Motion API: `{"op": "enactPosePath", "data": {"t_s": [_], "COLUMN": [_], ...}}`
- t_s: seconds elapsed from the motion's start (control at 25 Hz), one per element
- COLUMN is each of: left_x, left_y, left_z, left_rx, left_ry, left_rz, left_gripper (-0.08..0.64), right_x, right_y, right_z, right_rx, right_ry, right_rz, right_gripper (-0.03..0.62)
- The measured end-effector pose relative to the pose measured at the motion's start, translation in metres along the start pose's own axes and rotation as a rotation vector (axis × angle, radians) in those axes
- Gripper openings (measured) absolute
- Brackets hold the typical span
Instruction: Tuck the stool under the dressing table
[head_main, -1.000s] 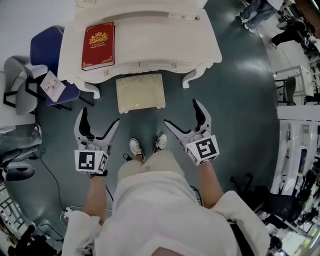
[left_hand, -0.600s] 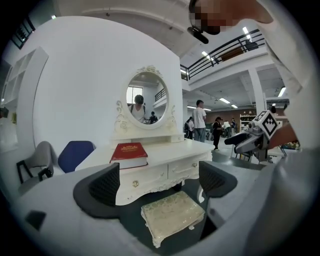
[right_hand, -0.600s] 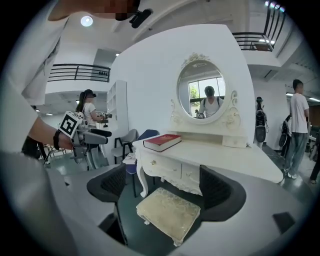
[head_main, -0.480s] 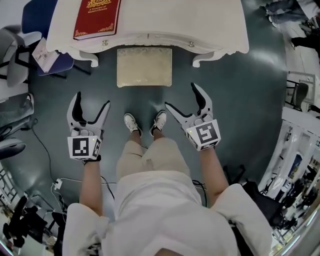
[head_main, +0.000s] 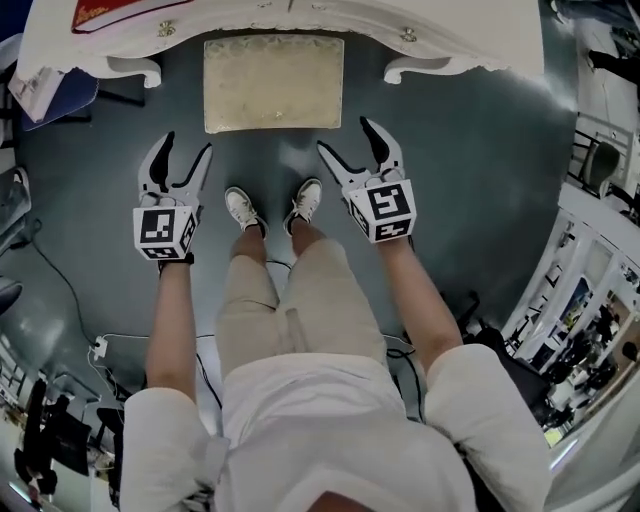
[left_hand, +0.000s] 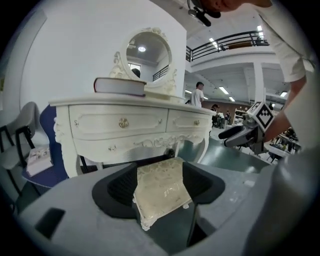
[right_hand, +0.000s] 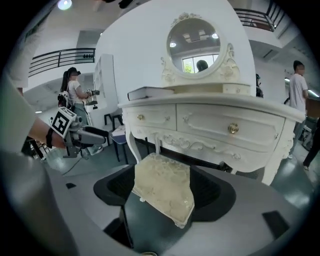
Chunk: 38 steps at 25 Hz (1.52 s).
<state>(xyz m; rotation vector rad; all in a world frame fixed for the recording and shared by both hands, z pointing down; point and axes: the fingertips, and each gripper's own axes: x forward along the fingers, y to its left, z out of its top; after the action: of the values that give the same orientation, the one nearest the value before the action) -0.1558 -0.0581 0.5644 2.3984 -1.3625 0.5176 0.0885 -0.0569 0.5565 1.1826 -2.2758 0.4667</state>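
Nearest, the person's two white shoes (head_main: 240, 208) stand on the dark floor (head_main: 480, 150), toes toward 12 o'clock. At 9 o'clock of them the left gripper (head_main: 186, 150) points forward and down. Its jaws are apart and hold nothing — they have just been closing, with only air between them. At 3 o'clock of the shoes the right gripper (head_main: 346, 138) is the same: jaws parted, just been closing, nothing in the gap.

The stool (head_main: 273, 82), with a cream patterned seat, stands on the floor at 12 o'clock of the shoes. It is near both grippers but touched by neither — at 1 o'clock of the left, 11 o'clock of the right. It sits between the two front legs of the white carved surface (head_main: 330, 15). From above, its far edge meets that surface's front edge, and the rest of the seat is out in the open. A red book (head_main: 105, 12) lies toward the surface's left end, and an oval mirror (right_hand: 193, 46) rises at the back.
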Motion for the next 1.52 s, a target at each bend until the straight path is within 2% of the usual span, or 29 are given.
{"op": "enactPosePath", "data": {"t_s": [0.12,0.24,0.44,0.64,0.84,1.16,1.28,1.52], "left_x": [0.025,0.041,0.074,0.097,0.111,0.121,0.127,0.129], "left_y": [0.003,0.012,0.015,0.012,0.014,0.015,0.017,0.019], "left_z": [-0.032,-0.060,-0.118,-0.165,-0.202,-0.223,-0.224,-0.224], "left_rx": [0.020,0.034,0.056,0.081,0.080,0.108,0.108,0.101], "left_ry": [0.032,0.060,0.146,0.221,0.268,0.307,0.312,0.311], "left_rz": [-0.025,-0.034,-0.054,-0.075,-0.074,-0.070,-0.065,-0.046], "left_gripper": [0.278,0.275,0.276,0.283,0.331,0.337,0.315,0.301], "right_x": [0.028,0.050,0.073,0.092,0.107,0.120,0.125,0.132], "right_y": [0.000,0.001,-0.008,-0.024,-0.040,-0.044,-0.043,-0.048], "right_z": [-0.036,-0.068,-0.117,-0.154,-0.187,-0.211,-0.215,-0.213], "right_rx": [-0.015,0.024,0.073,-0.016,0.002,-0.009,-0.006,-0.074], "right_ry": [0.050,0.081,0.149,0.206,0.240,0.279,0.294,0.328], "right_rz": [-0.007,-0.032,-0.087,-0.130,-0.158,-0.133,-0.121,-0.126], "right_gripper": [0.317,0.289,0.288,0.288,0.291,0.286,0.267,0.229]}}
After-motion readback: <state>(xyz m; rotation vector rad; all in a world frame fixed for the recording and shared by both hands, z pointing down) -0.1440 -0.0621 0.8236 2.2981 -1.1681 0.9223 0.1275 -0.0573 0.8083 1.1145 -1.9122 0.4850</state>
